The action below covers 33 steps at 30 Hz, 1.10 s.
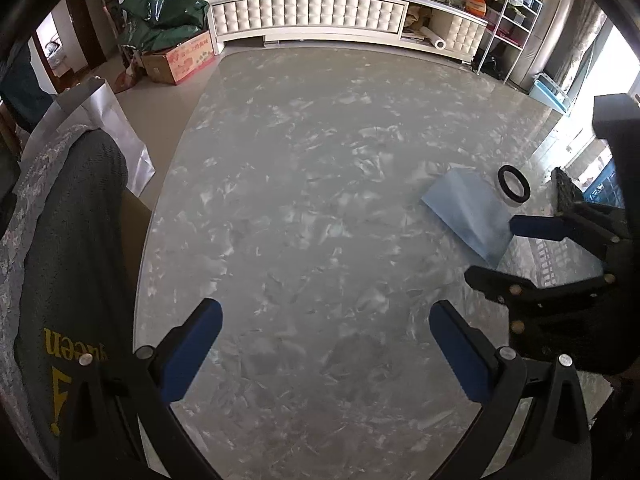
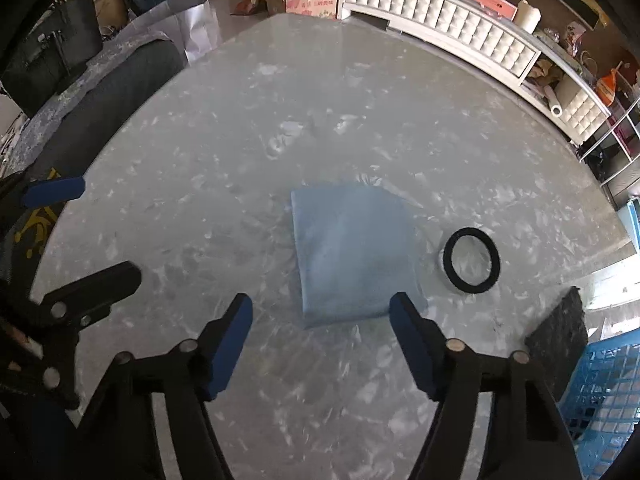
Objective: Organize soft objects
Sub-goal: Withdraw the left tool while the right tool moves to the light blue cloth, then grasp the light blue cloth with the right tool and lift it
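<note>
A folded blue cloth [image 2: 352, 252] lies flat on the marbled desk [image 2: 240, 120], directly ahead of the right tool [image 2: 321, 344] at its twelve o'clock. That tool's blue-padded jaws are spread wide and hold nothing; the cloth's near edge sits between and just beyond the pads, and the right pad overlaps the cloth's near corner in the right wrist view, though whether it touches cannot be told. At about two o'clock from the cloth, just beside it, rests a black ring [image 2: 472, 261]. A blue mesh basket [image 2: 604, 392] stands at the desk's edge near four o'clock, with a dark mat [image 2: 560, 332] propped against it.

The left tool [image 1: 326, 356] is likewise wide open and empty over bare desk, well apart from the cloth [image 1: 468, 212], which appears at its two o'clock.

The step in hand looks like the approach to pick up the cloth. The next move probably calls for lowering the right tool so one pad slips under the folded edge, then closing gently to pinch all layers together before carrying the cloth toward the basket.
</note>
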Each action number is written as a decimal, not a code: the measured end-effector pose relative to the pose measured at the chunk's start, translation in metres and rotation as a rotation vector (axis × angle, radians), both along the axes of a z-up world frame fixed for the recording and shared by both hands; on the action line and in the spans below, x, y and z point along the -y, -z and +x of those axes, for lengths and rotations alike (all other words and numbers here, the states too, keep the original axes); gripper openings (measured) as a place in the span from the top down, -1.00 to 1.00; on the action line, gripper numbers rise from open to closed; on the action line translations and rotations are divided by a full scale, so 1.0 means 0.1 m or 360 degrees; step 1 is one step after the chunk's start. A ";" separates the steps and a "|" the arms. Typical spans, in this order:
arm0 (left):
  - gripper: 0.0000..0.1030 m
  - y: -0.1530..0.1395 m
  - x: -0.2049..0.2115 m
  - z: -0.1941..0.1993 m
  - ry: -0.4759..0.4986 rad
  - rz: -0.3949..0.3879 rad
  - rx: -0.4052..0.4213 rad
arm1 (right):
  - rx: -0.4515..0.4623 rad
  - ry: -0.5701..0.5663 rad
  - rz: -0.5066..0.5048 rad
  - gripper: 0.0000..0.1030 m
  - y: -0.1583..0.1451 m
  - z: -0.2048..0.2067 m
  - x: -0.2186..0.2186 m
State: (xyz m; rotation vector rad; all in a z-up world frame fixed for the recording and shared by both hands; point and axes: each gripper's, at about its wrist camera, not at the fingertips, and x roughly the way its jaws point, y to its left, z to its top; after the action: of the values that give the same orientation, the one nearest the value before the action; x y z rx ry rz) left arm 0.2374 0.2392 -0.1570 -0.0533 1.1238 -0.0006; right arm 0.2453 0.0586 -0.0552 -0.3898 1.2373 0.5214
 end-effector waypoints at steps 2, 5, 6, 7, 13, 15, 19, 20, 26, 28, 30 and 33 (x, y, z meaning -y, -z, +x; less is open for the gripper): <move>-1.00 0.01 0.00 0.00 0.0001 -0.0007 -0.0001 | -0.0003 0.0006 -0.0013 -0.08 0.04 0.03 0.01; -1.00 0.02 -0.01 0.00 -0.0002 -0.0020 0.0000 | -0.0011 -0.0001 0.0003 -0.02 0.04 0.04 0.05; -1.00 0.02 -0.01 0.00 -0.0004 -0.0026 0.0001 | -0.0012 -0.0007 0.0006 -0.01 0.04 0.04 0.05; -1.00 0.02 -0.02 0.00 -0.0006 -0.0033 0.0001 | -0.0008 -0.0014 0.0005 0.05 0.03 0.03 0.06; -1.00 0.04 -0.02 0.00 -0.0007 -0.0046 -0.0009 | -0.0008 -0.0030 0.0019 0.34 0.01 -0.01 0.11; -1.00 0.04 -0.02 0.00 -0.0005 -0.0045 -0.0009 | -0.0012 -0.0034 0.0014 0.45 0.01 -0.02 0.11; -1.00 0.04 -0.01 0.00 -0.0005 -0.0049 -0.0013 | -0.0003 -0.0065 -0.0006 0.61 0.01 -0.04 0.09; -1.00 0.03 -0.01 0.00 -0.0004 -0.0051 -0.0013 | 0.0004 -0.0076 -0.0011 0.68 0.01 -0.05 0.07; -1.00 0.02 0.01 -0.01 0.0010 -0.0068 -0.0010 | 0.0058 -0.0152 -0.0002 0.91 0.02 -0.13 -0.02; -1.00 0.00 0.00 -0.02 0.0014 -0.0098 0.0001 | 0.0023 -0.0131 0.0039 0.93 0.01 -0.12 0.02; -1.00 -0.03 0.01 -0.03 0.0025 -0.0134 0.0018 | -0.0045 -0.0089 0.0101 0.94 0.00 -0.08 0.09; -1.00 -0.08 0.03 -0.05 0.0036 -0.0141 0.0038 | -0.0089 -0.0060 0.0181 0.94 -0.05 -0.09 0.20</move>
State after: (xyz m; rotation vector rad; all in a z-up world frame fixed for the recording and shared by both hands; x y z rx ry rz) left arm 0.2322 0.2363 -0.1490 -0.1193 1.1004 -0.0711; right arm 0.2361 0.0390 -0.0502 -0.3043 1.2499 0.6360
